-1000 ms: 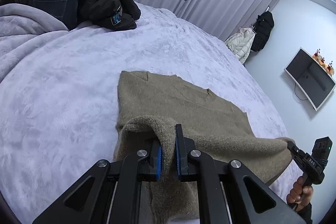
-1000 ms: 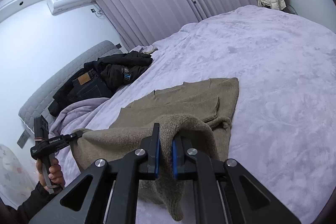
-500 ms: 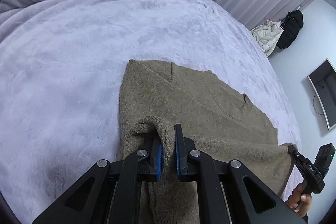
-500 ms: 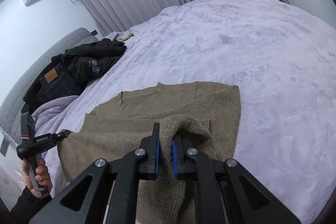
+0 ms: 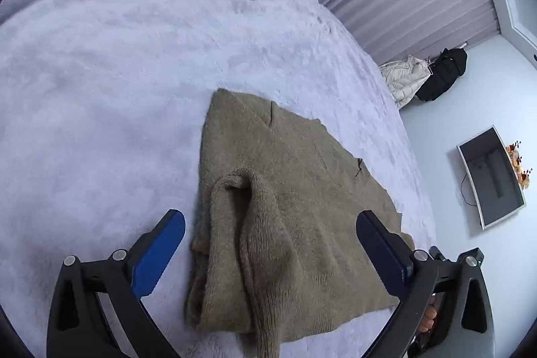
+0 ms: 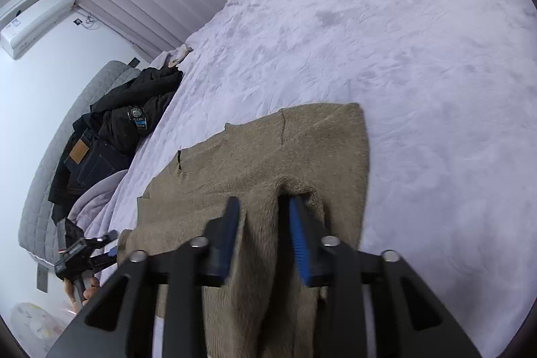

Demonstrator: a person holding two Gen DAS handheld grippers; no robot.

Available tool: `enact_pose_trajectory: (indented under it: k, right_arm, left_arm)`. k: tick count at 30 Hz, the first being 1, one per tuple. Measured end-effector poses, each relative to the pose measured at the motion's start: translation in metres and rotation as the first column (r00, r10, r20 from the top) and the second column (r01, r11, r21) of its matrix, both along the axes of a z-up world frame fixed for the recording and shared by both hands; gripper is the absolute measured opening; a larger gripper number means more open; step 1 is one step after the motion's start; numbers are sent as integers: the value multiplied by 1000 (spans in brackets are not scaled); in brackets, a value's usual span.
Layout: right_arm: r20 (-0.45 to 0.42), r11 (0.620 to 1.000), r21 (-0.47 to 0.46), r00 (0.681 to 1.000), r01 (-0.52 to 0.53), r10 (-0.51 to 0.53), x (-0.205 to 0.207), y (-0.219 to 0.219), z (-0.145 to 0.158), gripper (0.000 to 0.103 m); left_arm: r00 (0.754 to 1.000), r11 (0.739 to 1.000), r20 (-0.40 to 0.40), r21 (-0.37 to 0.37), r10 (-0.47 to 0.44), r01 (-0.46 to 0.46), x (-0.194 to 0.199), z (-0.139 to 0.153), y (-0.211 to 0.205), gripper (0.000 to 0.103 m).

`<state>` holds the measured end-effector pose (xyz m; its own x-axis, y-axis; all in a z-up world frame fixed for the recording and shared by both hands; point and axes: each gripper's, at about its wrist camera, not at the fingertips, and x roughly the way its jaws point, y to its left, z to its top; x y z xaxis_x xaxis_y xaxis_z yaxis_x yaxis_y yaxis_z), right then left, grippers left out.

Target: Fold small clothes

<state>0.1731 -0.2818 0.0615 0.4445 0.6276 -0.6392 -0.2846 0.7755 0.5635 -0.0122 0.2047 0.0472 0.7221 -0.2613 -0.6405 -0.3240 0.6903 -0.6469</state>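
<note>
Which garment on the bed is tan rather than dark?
The knit sweater, lying partly folded between the grippers; the jeans and jacket heaped by the headboard are dark.

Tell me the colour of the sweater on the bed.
Plain olive-brown knit sweater, clearest in the left wrist view.

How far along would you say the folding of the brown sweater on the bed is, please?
Done: the sweater lies on the bed with its near edge doubled over the body. In hand: the left gripper and right gripper have just been opening their jaws; a raised ridge of knit stands between them, unclamped. Left: flattening that ridge and perhaps another fold.
</note>
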Motion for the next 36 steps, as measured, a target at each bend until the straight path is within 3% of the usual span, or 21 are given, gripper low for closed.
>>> enact_pose_trajectory:
  k: [1,5,7,10,11,12,13,15,17,23,30,32,35,36]
  right_arm:
    - [37,1000,0,999,10,-10,-13,-8,6,85]
    - [97,999,-5,995,35,-34,-46,-24,22,83]
    - [87,999,23,996,-34,32,-62,-18,22,80]
    - [72,991,-24,989,-130,132,-79,3,13,75]
    - [61,987,-60,987,-148,152,-80,12,6,65]
    - [39,983,-88,985,-163,167,-79,21,-3,53]
    - [9,980,-94,984,-174,176,-76,26,-12,48]
    - [-44,979,-96,983,-180,177,-67,32,-27,9]
    - [-44,983,-79,986,-165,162,-64,30,-28,9]
    - [95,975,-40,970,-220,222,-68,37,14,8]
    - [122,987,98,986,-125,113,1,47,41,8]
    - [121,987,130,989,-99,83,28,56,47,8]
    - [89,993,98,994,-66,57,66,77,42,8]
    - [76,995,79,996,-58,52,75,84,38,8]
  left_arm:
    - [1000,1000,2,12,-15,15,-4,2,-2,102]
    - [998,998,-16,29,-58,58,-18,3,-25,102]
    - [991,990,-39,63,-125,127,-20,0,-49,102]
    - [982,971,-68,154,-174,183,-17,-6,-77,102]
    - [981,970,-75,153,-180,190,-14,-8,-81,102]
    - [979,971,-79,134,-189,198,-11,-12,-84,94]
    - [976,970,-90,122,-198,208,-6,-14,-87,84]
    - [968,966,-146,128,-205,224,3,-19,-90,31]
    - [967,967,-145,120,-209,227,3,-15,-89,13]
    - [980,961,-59,192,-190,198,10,22,-82,13]
    - [994,986,32,131,-103,98,73,54,-42,13]
    - [997,991,17,116,-70,68,98,51,-31,13]
    - [999,993,-45,117,-23,28,132,33,-22,14]
    - [997,993,-78,118,-19,28,141,25,-20,20]
